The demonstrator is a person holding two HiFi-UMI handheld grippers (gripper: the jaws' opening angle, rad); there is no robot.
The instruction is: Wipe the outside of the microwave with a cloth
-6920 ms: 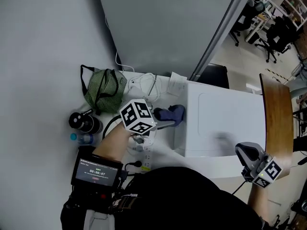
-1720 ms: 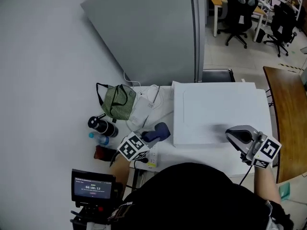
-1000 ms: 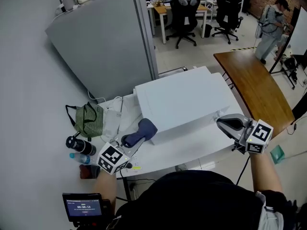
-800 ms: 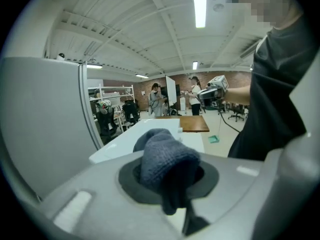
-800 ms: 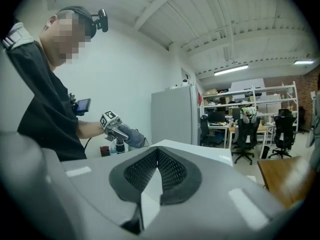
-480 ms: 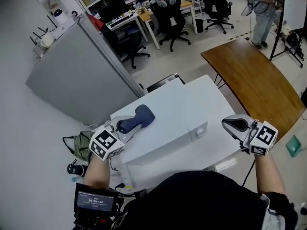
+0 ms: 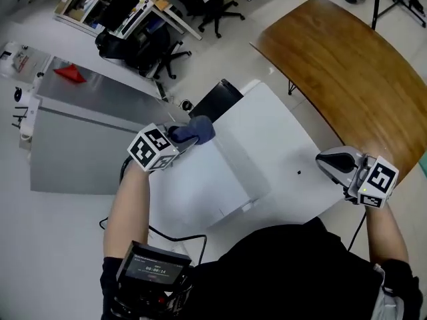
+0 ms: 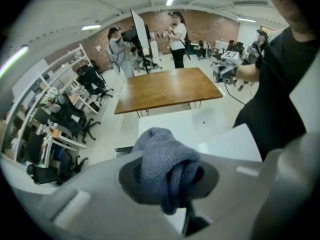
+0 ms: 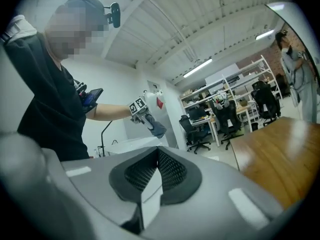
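Observation:
The white microwave fills the middle of the head view, and its top shows in the left gripper view. My left gripper is at its far left corner. It is shut on a bunched blue-grey cloth, which fills the jaws in the left gripper view. My right gripper hovers at the microwave's right side. Its jaws are closed together with nothing between them. In the right gripper view, the left gripper holds the cloth above the white top.
A curved wooden table stands just right of the microwave. A grey partition rises on the left. A black object sits behind the microwave, with office chairs beyond. Two people stand far off. A small screen hangs at my waist.
The left gripper has carried the cloth from the table left of the microwave up to its far left corner. The head view swung round. The right gripper stayed at the right side.

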